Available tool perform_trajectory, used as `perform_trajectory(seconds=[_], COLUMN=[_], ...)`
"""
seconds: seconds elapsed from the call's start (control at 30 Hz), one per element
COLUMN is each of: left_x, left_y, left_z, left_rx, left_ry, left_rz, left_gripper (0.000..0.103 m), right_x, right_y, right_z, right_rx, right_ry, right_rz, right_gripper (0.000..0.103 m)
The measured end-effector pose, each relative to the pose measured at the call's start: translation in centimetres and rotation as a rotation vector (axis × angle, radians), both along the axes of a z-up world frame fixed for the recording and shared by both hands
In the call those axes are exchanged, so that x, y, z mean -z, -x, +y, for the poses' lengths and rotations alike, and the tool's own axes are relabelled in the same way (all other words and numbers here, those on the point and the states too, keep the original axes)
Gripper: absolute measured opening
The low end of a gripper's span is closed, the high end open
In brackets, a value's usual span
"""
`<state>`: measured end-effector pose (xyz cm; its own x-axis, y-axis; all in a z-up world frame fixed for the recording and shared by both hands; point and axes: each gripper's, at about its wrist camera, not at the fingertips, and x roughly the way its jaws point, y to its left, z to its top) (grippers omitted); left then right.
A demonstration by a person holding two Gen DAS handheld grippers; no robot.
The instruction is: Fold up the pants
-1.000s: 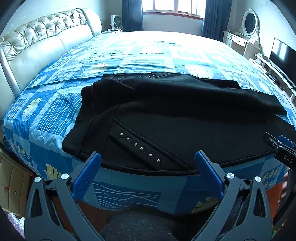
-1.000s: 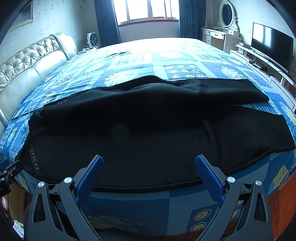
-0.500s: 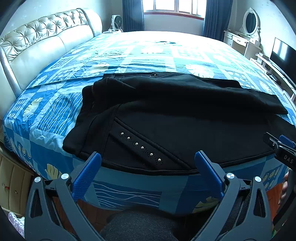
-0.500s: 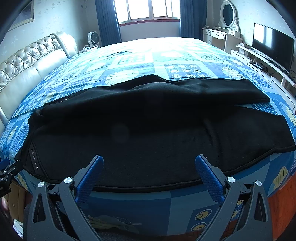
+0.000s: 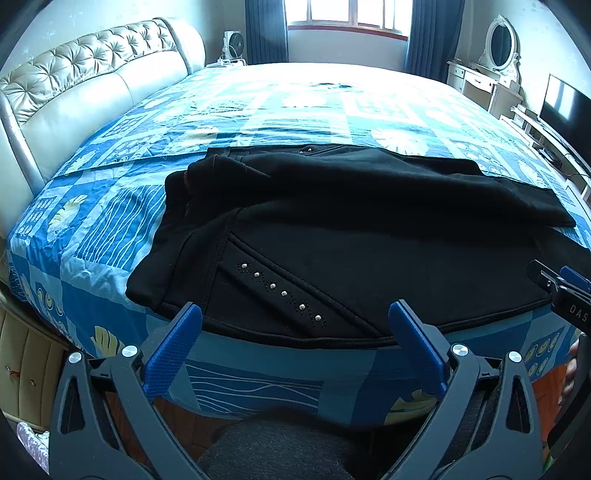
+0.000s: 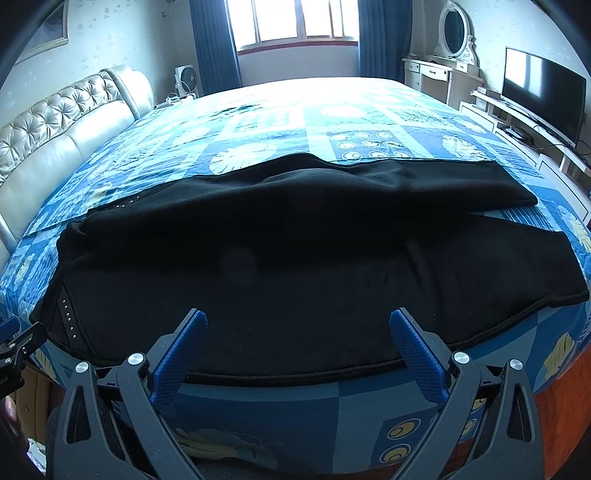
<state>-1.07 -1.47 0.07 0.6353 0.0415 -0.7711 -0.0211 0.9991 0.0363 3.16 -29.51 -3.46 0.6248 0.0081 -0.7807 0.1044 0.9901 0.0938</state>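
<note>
Black pants (image 5: 369, 236) lie flat across the near part of a bed, waist at the left, legs running right, one leg laid over the other. A row of small studs (image 5: 280, 291) marks the pocket near the front edge. My left gripper (image 5: 295, 317) hangs open just short of the bed's edge, facing the waist and pocket area, holding nothing. In the right wrist view the pants (image 6: 314, 251) fill the middle, and my right gripper (image 6: 297, 325) stands open above their near hem, empty. The right gripper's tip (image 5: 561, 284) shows at the left view's right edge.
The bed has a blue patterned cover (image 5: 295, 110) and a tufted cream headboard (image 5: 74, 85) at left. A dressing table with an oval mirror (image 6: 450, 55) and a television (image 6: 543, 88) stand at right. A window with dark curtains (image 6: 295, 22) and a small fan (image 6: 184, 79) are behind.
Both grippers stay open and nearly still. The pants have not moved on the bed.
</note>
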Motion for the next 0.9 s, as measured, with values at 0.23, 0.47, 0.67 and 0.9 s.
perform_trajectory(seconds=[0.23,0.47,0.67,0.9], left_x=[-0.12,-0.24,-0.2,-0.19], left_y=[0.04,0.01,-0.01,-0.02], left_z=[-0.06,0.03,0.04,0.06], left_rx=[-0.001,0.0,0.0,0.001], left_ry=[-0.003,-0.005,-0.005,-0.008], left_rz=[-0.002,-0.003,-0.001,-0.001], left_gripper=[0.101,0.101,0.101,0.101], right_x=[-0.13,-0.09,-0.05,0.05], right_y=[-0.07,-0.05,-0.09,-0.11], right_z=[0.09,0.16,0.3,0.45], right_rx=[-0.007,-0.007,-0.009,-0.011], right_ry=[0.003,0.004,0.005,0.005], right_rz=[-0.001,-0.001,0.0,0.002], right_gripper=[0.099,0.099,0.099,0.099])
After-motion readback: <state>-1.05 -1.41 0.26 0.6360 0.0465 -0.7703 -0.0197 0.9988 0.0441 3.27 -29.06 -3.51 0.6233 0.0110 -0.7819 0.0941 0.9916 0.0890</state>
